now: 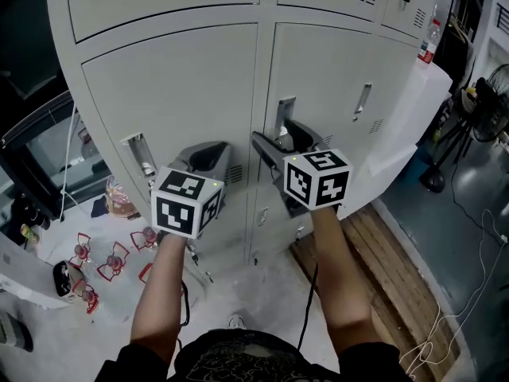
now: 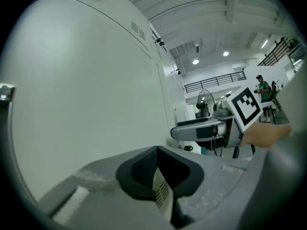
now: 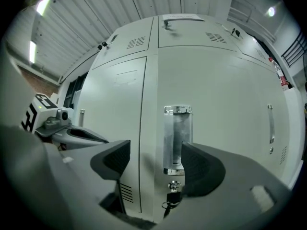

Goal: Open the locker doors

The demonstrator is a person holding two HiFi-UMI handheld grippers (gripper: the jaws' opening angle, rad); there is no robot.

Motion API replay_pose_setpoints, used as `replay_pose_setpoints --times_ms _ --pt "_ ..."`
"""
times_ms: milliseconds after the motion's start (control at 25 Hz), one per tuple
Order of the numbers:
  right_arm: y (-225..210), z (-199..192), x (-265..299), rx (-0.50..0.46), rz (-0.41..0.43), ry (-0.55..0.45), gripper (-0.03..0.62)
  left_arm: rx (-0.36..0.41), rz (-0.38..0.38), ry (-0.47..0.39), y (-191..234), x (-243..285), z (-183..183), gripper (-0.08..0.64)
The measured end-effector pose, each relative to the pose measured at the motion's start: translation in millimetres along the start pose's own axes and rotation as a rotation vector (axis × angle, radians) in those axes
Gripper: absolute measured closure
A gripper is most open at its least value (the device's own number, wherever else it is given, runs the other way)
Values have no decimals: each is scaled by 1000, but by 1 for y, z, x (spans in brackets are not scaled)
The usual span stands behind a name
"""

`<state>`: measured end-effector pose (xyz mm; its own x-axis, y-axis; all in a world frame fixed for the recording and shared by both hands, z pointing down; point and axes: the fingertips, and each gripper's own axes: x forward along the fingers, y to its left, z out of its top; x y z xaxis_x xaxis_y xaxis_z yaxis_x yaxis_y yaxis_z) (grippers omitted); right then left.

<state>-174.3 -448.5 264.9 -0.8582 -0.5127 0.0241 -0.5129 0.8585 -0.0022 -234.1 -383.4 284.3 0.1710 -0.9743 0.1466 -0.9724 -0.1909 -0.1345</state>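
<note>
Pale grey lockers (image 1: 171, 86) fill the head view, all doors closed. My right gripper (image 1: 280, 143) is open and sits right in front of the metal recessed handle (image 1: 285, 114) of the middle door. In the right gripper view that handle (image 3: 176, 137) stands between the two pads, nearer the right pad (image 3: 201, 169), with a keyed lock (image 3: 173, 195) just below it. My left gripper (image 1: 208, 157) is shut on nothing, hanging in front of the left door, to the right of its handle (image 1: 140, 156). The left gripper view has the shut pads (image 2: 144, 166) beside the plain door face (image 2: 81, 104).
A third door to the right carries its own handle (image 1: 363, 100). Red objects (image 1: 111, 257) lie on the floor at the left. Wooden planks (image 1: 398, 269) and loose cables (image 1: 469, 293) are at the right, with a fan (image 1: 493, 94) and a bottle (image 1: 429, 42) behind.
</note>
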Motion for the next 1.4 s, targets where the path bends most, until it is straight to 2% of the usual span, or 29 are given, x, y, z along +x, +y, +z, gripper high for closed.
replay_pose_setpoints --times_ms 280,720,1080,1400 --pt "7 -3 10 38 40 -4 283 29 -55 -10 -4 4 4 560" --pt "10 -4 7 19 13 1 290 48 -106 -36 -15 10 9 560" --pt "8 -4 -21 10 38 -7 322 23 -66 -20 -29 12 7 560" --pt "1 -4 -55 14 52 -12 345 9 -30 10 -62 7 2 560"
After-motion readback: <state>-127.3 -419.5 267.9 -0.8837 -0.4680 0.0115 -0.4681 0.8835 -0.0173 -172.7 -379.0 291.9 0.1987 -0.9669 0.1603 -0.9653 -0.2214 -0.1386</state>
